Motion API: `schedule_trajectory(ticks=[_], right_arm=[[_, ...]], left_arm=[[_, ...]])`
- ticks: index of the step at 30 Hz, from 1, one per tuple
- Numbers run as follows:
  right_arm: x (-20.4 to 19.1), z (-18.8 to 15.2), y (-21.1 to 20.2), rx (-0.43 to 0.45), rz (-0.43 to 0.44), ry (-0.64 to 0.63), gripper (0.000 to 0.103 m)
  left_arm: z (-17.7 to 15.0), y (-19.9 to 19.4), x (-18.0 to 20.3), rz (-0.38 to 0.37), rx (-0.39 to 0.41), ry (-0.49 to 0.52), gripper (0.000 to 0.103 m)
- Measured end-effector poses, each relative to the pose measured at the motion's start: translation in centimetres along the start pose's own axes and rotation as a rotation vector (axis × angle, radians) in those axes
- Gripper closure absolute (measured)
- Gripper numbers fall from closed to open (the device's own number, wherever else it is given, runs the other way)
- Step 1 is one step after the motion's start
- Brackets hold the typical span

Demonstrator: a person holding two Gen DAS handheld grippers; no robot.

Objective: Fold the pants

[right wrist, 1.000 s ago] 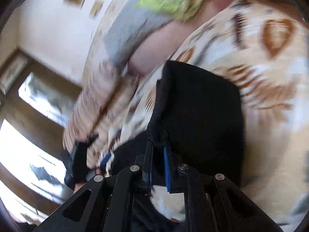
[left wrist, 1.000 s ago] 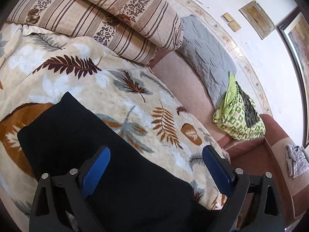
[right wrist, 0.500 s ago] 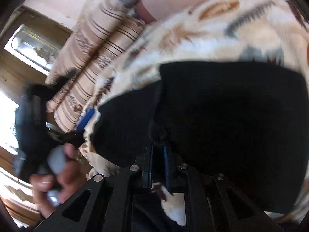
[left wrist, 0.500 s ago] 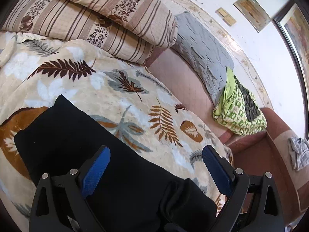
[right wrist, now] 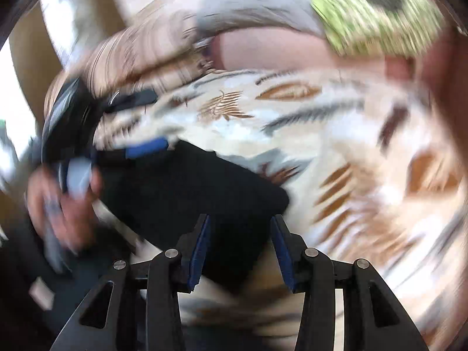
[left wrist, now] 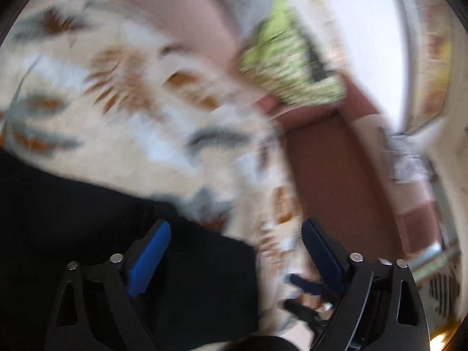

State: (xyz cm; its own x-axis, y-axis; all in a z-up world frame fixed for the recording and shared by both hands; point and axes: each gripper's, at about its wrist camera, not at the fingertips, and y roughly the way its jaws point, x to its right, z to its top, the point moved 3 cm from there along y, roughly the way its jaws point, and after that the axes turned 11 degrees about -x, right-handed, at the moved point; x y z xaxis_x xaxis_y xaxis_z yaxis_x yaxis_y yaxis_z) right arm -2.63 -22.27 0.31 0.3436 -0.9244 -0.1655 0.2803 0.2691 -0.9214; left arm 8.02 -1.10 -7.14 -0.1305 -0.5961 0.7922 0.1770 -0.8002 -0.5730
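Observation:
The black pants [left wrist: 73, 219] lie folded on the leaf-print blanket [left wrist: 146, 111]. In the left wrist view my left gripper [left wrist: 234, 242] is open, its left finger over the pants' near edge, and holds nothing. In the right wrist view the pants [right wrist: 190, 193] lie just beyond my right gripper [right wrist: 239, 239], which is open and empty with the cloth's near edge between its jaws. The left gripper [right wrist: 117, 128] and the hand holding it show at the left of that view. Both views are blurred by motion.
A green patterned cloth [left wrist: 292, 67] lies on the pink sofa [left wrist: 199, 23] behind the blanket. Striped pillows [right wrist: 140, 55] and a grey cushion [right wrist: 257, 5] sit at the back. A brown armrest [left wrist: 336, 175] borders the blanket's right side.
My right gripper has opened and let go of the pants, which now lie folded on the blanket. Both grippers swing quickly; the left view has turned to the right.

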Motion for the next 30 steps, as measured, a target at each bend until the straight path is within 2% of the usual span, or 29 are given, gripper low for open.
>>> schedule_trajectory(ticks=[1, 3, 5, 7, 9, 11, 12, 14, 17, 20, 21, 22, 24, 25, 27, 30], right_arm=[[0.4, -0.4, 0.2, 0.003, 0.014, -0.019, 0.058], [0.4, -0.2, 0.1, 0.055, 0.036, -0.058, 0.058], [-0.4, 0.8, 0.1, 0.115, 0.061, -0.147, 0.058], [-0.9, 2.3, 1.3, 0.112, 0.075, -0.215, 0.058], [-0.9, 3.2, 3.6, 0.044, 0.093, -0.266, 0.060], [-0.5, 3.2, 7.6, -0.115, 0.088, -0.266, 0.059], [-0.3, 3.2, 8.2, -0.102, 0.114, -0.261, 0.058], [0.9, 3.2, 8.4, -0.076, 0.194, -0.195, 0.056], [0.7, 2.9, 8.0, -0.049, 0.185, -0.188, 0.055], [0.3, 2.9, 7.6, -0.064, 0.157, -0.169, 0.055], [0.0, 3.1, 7.4, -0.084, 0.140, -0.156, 0.054], [-0.2, 3.4, 7.6, -0.107, 0.128, -0.142, 0.051], [-1.1, 3.8, 7.3, -0.163, 0.092, -0.114, 0.041], [-1.5, 4.1, 7.0, -0.194, 0.072, -0.084, 0.034], [-2.1, 4.5, 5.9, -0.217, 0.040, 0.015, 0.032], [-2.2, 4.1, 2.9, -0.138, 0.046, 0.229, 0.028]], left_arm=[[0.1, 1.0, -1.6, 0.031, -0.058, -0.076, 0.029], [0.3, 0.4, -2.5, 0.025, -0.050, -0.128, 0.037], [-0.1, -0.1, -2.8, 0.033, -0.046, -0.159, 0.041], [-1.0, -0.6, -3.0, 0.051, -0.021, -0.185, 0.041], [-2.0, -0.7, -2.7, 0.066, -0.004, -0.201, 0.041], [-3.0, -0.5, -2.0, 0.093, 0.001, -0.198, 0.041], [-3.4, -0.5, -1.6, 0.110, 0.013, -0.187, 0.041], [-4.7, -0.9, -1.0, 0.131, 0.022, -0.165, 0.041], [-5.0, -1.0, -0.5, 0.137, 0.028, -0.153, 0.037], [-5.0, -0.7, -0.1, 0.114, 0.024, -0.123, 0.023], [-5.0, -0.6, 0.1, 0.103, 0.022, -0.102, 0.014], [-4.9, -0.4, 0.4, 0.094, 0.014, -0.078, 0.007], [-4.9, 0.0, 0.8, 0.096, -0.003, -0.036, 0.001], [-4.9, 0.0, 0.9, 0.101, -0.013, -0.025, 0.001], [-4.7, -0.3, 0.9, 0.070, -0.011, -0.030, 0.003], [-5.1, -3.1, 0.5, -0.073, 0.031, -0.063, 0.008]])
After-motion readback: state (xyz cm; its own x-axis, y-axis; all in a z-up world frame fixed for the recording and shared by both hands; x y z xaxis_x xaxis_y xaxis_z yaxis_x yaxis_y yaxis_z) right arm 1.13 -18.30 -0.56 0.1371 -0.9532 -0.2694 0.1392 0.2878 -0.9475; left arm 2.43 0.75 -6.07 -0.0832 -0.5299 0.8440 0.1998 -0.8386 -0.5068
